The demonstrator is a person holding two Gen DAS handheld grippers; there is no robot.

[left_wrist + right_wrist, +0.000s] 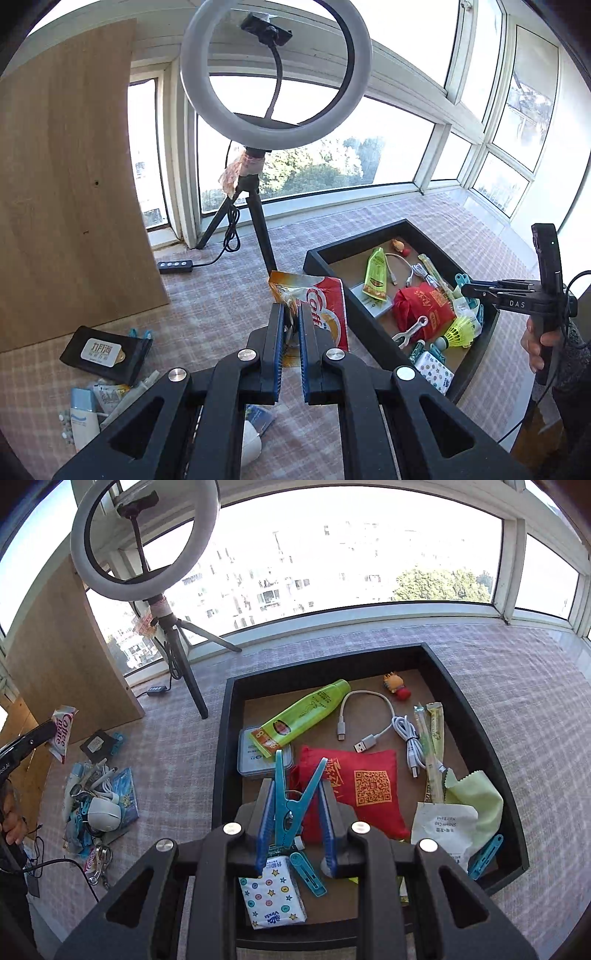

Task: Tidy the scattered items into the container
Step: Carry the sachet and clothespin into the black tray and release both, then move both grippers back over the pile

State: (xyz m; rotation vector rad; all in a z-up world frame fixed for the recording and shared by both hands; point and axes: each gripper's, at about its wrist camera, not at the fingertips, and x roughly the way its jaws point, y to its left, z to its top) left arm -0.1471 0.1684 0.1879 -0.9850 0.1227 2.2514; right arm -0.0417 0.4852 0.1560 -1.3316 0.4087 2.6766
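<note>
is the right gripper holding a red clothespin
No, the right gripper is shut on a blue clothespin above the black tray.

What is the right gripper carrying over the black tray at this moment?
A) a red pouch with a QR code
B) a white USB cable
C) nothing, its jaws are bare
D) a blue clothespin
D: in the right wrist view the right gripper has its jaws closed on a blue clothespin, while the white USB cable and the red pouch lie inside the black tray.
</note>
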